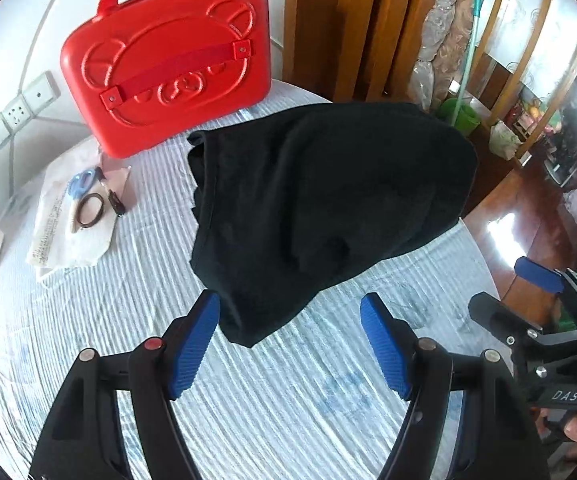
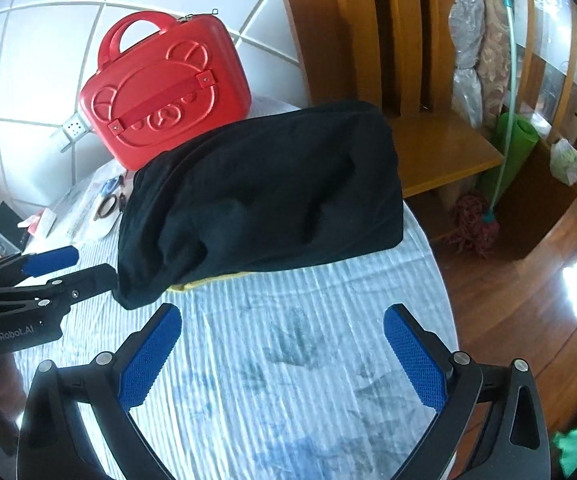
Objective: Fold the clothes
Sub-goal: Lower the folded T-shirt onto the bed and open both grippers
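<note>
Nearest to us, our left tool (image 1: 290,308) is spread wide with nothing between its blue pads (image 1: 194,352), and it hangs over the counter (image 1: 248,412), which is covered with a pale blue ribbed cloth. The near corner of the black garment (image 1: 320,208) lies just beyond the left pad's tip, but we cannot tell whether they touch. Our right tool (image 2: 282,320) is likewise released, its jaws wide apart and empty above the bare cloth.

Further on, the black garment lies folded in a thick bundle across the middle of the counter, and its far right end reaches over the counter's edge. In the right wrist view a strip of yellow fabric (image 2: 208,282) shows under its near edge.

To the left of the garment, sheets of paper (image 1: 76,224) carry a dark ring (image 1: 90,210) and a blue item (image 1: 82,184). Behind these, a red bear-faced case (image 1: 168,64) stands upright against the white tiled wall (image 1: 4,40). Right of it stands a wooden chair (image 2: 368,32).
</note>
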`<state>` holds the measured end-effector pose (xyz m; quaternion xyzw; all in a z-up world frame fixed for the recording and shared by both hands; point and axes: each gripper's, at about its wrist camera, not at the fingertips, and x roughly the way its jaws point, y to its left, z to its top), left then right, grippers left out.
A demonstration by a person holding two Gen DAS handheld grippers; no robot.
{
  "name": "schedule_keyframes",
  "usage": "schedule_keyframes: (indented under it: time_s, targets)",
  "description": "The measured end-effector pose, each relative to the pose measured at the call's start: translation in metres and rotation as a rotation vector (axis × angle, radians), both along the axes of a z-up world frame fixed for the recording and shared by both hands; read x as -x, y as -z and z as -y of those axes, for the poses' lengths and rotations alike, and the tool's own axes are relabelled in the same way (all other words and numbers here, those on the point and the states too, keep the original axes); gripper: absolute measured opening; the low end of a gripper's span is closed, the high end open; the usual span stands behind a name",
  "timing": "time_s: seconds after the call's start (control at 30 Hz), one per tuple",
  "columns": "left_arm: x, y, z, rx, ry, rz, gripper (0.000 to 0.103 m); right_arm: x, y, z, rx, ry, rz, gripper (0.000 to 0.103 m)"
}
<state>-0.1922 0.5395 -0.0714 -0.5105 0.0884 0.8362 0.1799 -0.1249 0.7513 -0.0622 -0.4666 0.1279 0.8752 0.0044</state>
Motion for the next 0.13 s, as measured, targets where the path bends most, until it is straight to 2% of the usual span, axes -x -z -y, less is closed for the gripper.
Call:
schedule_keyframes:
  time_s: [0.13]
  targets:
    - [-0.0013, -0.0019, 0.0029, -0.006, -0.006, -0.001, 0.073, -0.0004, -0.0007, -0.0017, 0.003, 0.009, -0.002, 0.103]
